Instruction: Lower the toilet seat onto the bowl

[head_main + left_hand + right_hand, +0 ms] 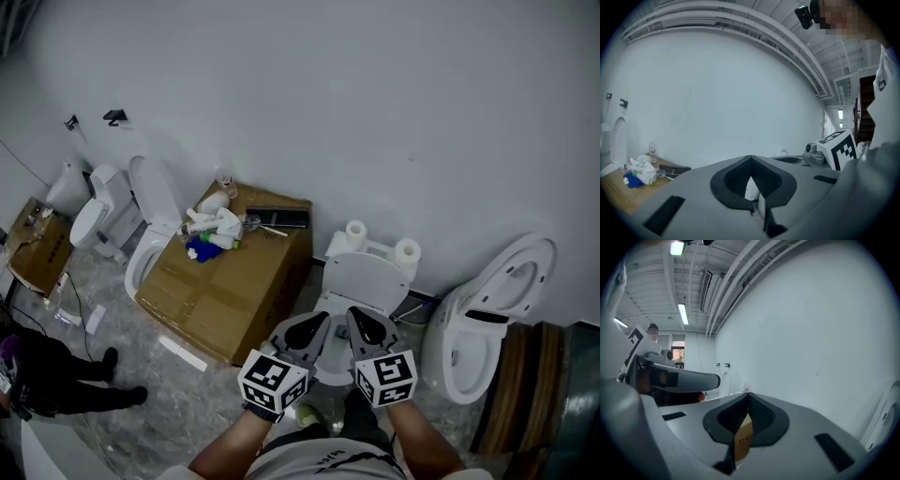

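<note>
In the head view a white toilet [364, 281] stands against the wall right in front of me. Its seat and lid [367, 278] look to lie flat over the bowl. Two paper rolls [357, 231] sit on its tank. My left gripper [317, 323] and right gripper [356, 319] hover side by side just above the front of that toilet. Neither touches it. Both are shut with nothing between the jaws, as the left gripper [750, 160] and right gripper [747, 397] show in their own views, pointing at the bare white wall.
A large cardboard box [225, 281] with bottles and clutter stands to the left of the toilet. A second toilet [487, 319] with its seat raised is at the right. Two more toilets [150, 225] stand further left. A person in dark clothes [56, 375] crouches at the lower left.
</note>
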Action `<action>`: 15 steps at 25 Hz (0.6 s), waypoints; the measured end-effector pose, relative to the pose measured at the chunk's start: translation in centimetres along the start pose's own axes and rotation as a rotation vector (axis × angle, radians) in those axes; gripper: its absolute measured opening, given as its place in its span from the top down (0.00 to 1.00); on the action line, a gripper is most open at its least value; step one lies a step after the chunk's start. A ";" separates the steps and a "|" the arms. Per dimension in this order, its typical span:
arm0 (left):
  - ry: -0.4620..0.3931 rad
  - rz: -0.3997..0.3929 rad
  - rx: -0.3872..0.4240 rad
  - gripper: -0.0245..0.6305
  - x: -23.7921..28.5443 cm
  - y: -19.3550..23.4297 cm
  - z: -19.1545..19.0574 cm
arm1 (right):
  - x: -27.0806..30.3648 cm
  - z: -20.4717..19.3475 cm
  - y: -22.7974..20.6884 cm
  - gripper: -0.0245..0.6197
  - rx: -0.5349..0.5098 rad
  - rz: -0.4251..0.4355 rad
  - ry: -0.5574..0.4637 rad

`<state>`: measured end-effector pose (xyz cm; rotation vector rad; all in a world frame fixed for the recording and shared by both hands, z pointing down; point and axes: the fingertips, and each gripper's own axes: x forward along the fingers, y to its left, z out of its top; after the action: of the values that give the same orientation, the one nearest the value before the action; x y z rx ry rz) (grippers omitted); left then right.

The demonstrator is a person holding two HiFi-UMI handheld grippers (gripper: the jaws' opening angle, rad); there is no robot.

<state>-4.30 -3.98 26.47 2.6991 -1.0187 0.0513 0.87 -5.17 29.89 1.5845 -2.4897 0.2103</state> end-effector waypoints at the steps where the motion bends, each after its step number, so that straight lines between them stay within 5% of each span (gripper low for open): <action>1: -0.002 -0.006 0.005 0.95 0.1 -0.2 0.5 | 0.0 0.4 -0.1 0.94 -0.005 0.000 -0.008; 15: -0.035 -0.016 0.038 0.95 1.0 -0.7 3.9 | -0.7 4.4 -0.6 0.94 -0.069 -0.013 -0.058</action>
<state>-3.36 -5.09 22.69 2.7516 -1.0158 0.0201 1.35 -5.73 25.45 1.6003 -2.5001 0.0769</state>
